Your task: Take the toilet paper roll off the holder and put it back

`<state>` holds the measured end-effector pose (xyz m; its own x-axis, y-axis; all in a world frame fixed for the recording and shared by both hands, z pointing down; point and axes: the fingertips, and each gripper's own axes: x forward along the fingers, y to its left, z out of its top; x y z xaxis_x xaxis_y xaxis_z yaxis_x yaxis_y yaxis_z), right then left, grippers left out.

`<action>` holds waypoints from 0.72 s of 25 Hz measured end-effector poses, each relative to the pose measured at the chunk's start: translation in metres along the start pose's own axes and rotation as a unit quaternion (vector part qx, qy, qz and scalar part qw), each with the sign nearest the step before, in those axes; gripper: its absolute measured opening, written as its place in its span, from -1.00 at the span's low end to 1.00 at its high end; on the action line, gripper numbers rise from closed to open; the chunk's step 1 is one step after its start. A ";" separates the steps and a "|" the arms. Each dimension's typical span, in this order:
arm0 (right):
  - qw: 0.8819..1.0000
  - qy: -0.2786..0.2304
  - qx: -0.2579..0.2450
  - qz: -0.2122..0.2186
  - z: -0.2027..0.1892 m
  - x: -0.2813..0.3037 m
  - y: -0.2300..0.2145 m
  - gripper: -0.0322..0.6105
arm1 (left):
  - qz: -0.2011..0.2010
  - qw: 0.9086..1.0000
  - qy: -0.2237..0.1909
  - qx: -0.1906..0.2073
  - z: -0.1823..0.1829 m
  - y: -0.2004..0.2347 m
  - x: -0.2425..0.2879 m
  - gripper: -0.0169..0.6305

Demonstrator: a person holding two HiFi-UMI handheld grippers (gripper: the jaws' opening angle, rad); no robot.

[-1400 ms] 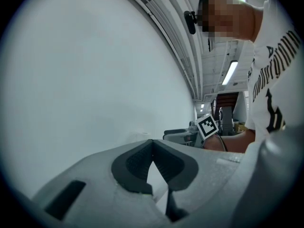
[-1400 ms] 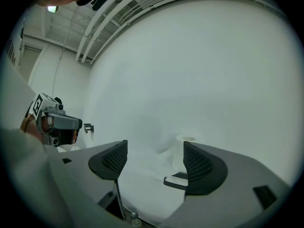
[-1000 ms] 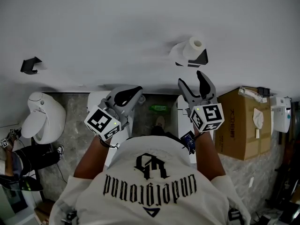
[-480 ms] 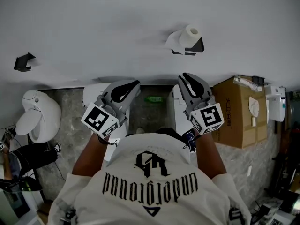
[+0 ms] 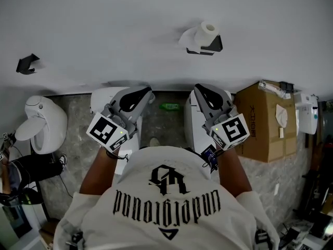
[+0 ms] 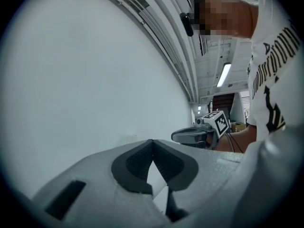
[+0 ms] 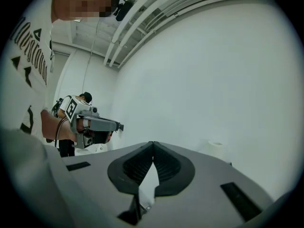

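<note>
Your right gripper [image 7: 152, 145] is keeping its jaws pressed together, having just been closing with nothing between them. Your left gripper [image 6: 152, 142] is likewise holding its jaws shut and empty. Both are pointing toward the white wall [image 5: 104, 30]. The toilet paper roll [image 5: 208, 29] is sitting on its holder [image 5: 207, 47] on that wall, well apart from both grippers. It is lying ahead of the right jaws and slightly to their right, seemingly standing upright with its core facing up. Your right hand is sitting nearer, so its jaws are probably needing to reopen.

On wall [image 5: 104, 25]: toilet paper roll [image 5: 209, 28] on holder [image 5: 214, 45], beyond right claw [image 5: 201, 88].
</note>
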<state>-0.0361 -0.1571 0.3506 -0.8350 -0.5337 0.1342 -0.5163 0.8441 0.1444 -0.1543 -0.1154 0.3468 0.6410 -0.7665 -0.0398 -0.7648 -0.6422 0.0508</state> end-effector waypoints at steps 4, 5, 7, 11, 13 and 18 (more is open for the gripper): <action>1.000 -0.001 0.003 0.014 -0.005 -0.025 0.001 -0.85 | -0.001 1.000 0.002 0.001 -0.003 -0.026 0.009 -0.91; 1.000 -0.001 0.005 0.017 -0.008 -0.033 0.001 -0.85 | -0.001 1.000 0.004 0.000 -0.005 -0.033 0.010 -0.91; 1.000 -0.001 0.008 0.020 -0.011 -0.049 0.000 -0.85 | 0.000 1.000 0.007 -0.004 -0.008 -0.048 0.015 -0.91; 1.000 -0.001 0.008 0.027 -0.013 -0.082 -0.004 -0.85 | -0.004 1.000 0.007 -0.004 -0.007 -0.080 0.028 -0.91; 0.999 -0.001 0.008 0.032 -0.016 -0.098 -0.007 -0.86 | -0.006 1.000 0.008 -0.003 -0.007 -0.097 0.036 -0.91; 0.999 -0.009 0.007 0.043 -0.023 -0.141 -0.015 -0.85 | -0.003 1.000 0.009 0.000 -0.011 -0.139 0.054 -0.91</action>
<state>0.0935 -0.0952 0.3517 -0.8797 -0.4581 0.1275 -0.4447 0.8876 0.1203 -0.0129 -0.0679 0.3484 0.6469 -0.7623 -0.0224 -0.7607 -0.6470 0.0516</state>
